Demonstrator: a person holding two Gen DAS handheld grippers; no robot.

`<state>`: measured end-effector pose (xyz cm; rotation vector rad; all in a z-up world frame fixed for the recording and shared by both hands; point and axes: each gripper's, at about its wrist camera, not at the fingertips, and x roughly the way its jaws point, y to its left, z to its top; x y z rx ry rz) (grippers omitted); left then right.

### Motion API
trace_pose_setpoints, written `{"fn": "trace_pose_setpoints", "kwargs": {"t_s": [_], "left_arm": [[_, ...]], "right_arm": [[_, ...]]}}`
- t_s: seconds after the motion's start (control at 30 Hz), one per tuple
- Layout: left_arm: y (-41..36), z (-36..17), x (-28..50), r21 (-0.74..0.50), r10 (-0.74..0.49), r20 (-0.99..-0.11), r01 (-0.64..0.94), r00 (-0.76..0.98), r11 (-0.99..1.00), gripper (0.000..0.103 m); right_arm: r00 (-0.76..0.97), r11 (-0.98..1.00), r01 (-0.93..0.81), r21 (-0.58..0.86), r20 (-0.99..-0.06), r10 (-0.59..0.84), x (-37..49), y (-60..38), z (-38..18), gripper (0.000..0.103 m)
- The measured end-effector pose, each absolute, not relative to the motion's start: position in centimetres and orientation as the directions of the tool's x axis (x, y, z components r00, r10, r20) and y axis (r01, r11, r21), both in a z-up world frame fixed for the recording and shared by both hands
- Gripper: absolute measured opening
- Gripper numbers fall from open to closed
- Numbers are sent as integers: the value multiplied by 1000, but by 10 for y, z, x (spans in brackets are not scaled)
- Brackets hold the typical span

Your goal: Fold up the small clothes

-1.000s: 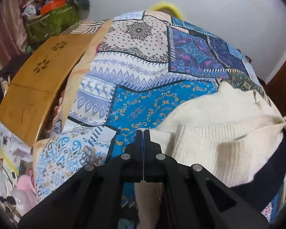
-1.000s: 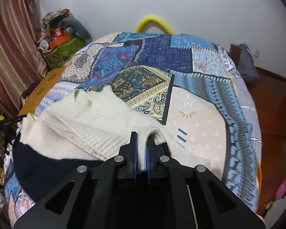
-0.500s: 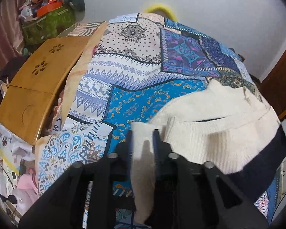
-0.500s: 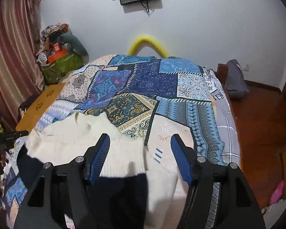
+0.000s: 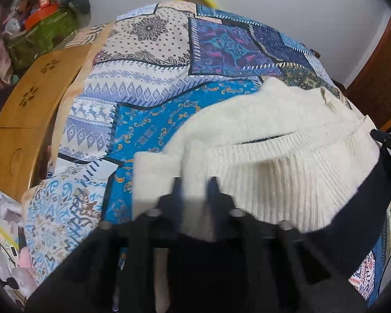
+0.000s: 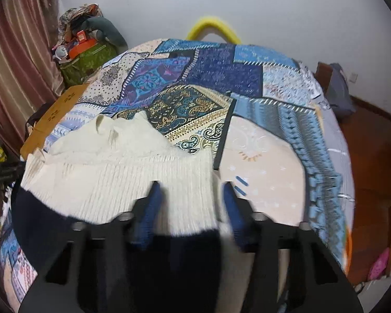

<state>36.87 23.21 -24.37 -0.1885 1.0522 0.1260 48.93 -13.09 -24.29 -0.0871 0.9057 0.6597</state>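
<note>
A cream knitted sweater (image 5: 268, 135) with a dark navy lower part (image 5: 357, 224) lies folded on the patchwork bedspread (image 5: 153, 120). It also shows in the right wrist view (image 6: 112, 172). My left gripper (image 5: 194, 182) is open above the sweater's near left edge, with cream fabric showing between its fingers. My right gripper (image 6: 190, 185) is open wide above the sweater's near right edge. Neither holds the cloth.
A wooden folding table (image 5: 28, 109) stands left of the bed. A green bag with clutter (image 6: 88, 60) sits by the curtain. A yellow curved bar (image 6: 212, 26) is at the bed's far end. Wooden floor (image 6: 370, 161) lies to the right.
Both grippers were shut on the sweater's near edge a second ago. Both have opened and let it go, and have drawn back a little. The sweater now lies on the bed.
</note>
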Motion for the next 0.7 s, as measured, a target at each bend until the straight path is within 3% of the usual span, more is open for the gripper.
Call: {"fn": "trace_pose_setpoints", "kwargs": {"t_s": [0.07,0.27,0.53,0.7], "left_arm": [[230,-243,370,-72,36,-862,-193,506,979,10],[240,-230,364,1,151,-822,-265,549,964,8],[253,-241,370,-13,165,-836,-319,524,948,8],[249,-221,372,-22,166,-799,-304,578,952,8]], "right_arm": [[435,800,-566,198,-752,495,490,-128,-244,7],[522,809,-576,120,-707,477,478,-137,-233,6],[553,840,-532,106,-708,439,475,-157,-238,5],[570,836,-540,94,-690,446,475,-155,-229,5]]}}
